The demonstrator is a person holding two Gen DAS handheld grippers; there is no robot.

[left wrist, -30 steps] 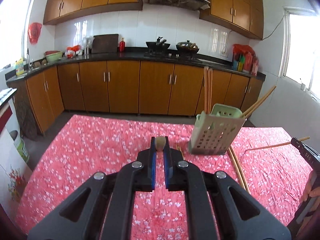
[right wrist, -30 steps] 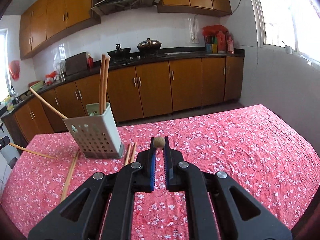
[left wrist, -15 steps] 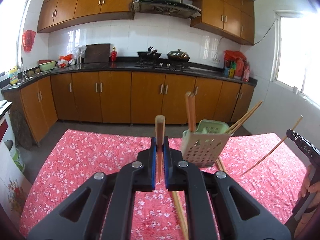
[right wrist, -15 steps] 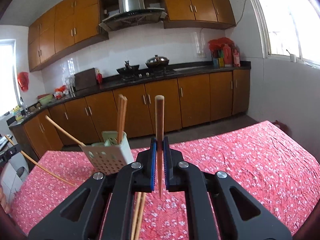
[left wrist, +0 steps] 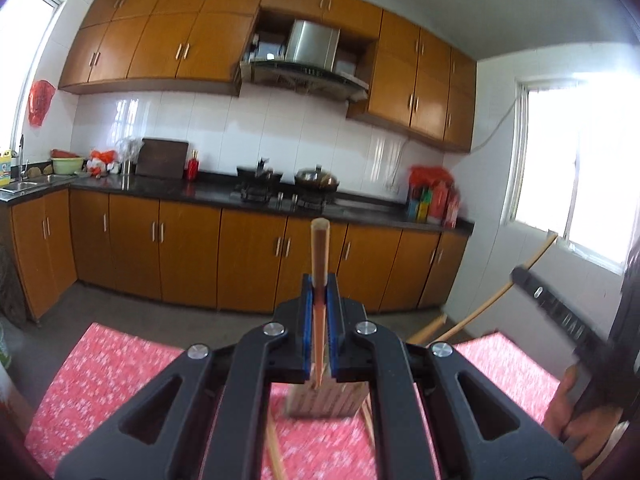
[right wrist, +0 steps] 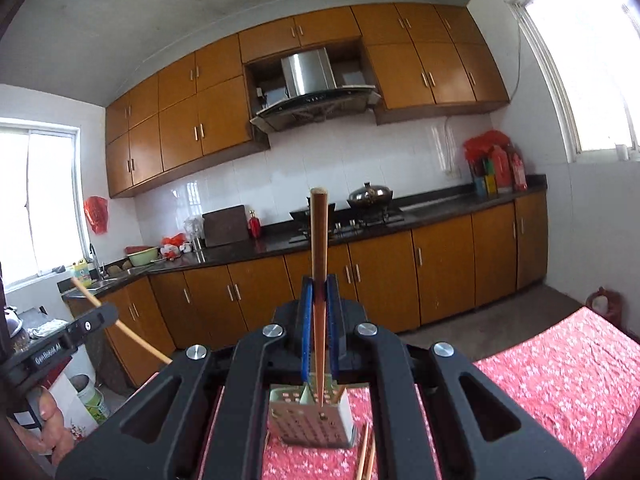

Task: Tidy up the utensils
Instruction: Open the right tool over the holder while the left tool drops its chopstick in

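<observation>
Between the blue pads of the left tongs (left wrist: 319, 300) one chopstick (left wrist: 319, 264) is pinched, upright. Same w/ the right tongs (right wrist: 319, 300): a 2nd chopstick (right wrist: 319, 248) is squeezed, tip just above the holder (right wrist: 312, 420) below. Neither is dropped in yet. More loose sticks (right wrist: 366, 456) are left on the worktop (right wrist: 560, 380) by the holder.

Place: we stand in a home kitchen.
Evidence: we see wooden cabinets (right wrist: 224, 120), range hood (right wrist: 308, 80), stove with pots (right wrist: 368, 196), sink (left wrist: 24, 186).
</observation>
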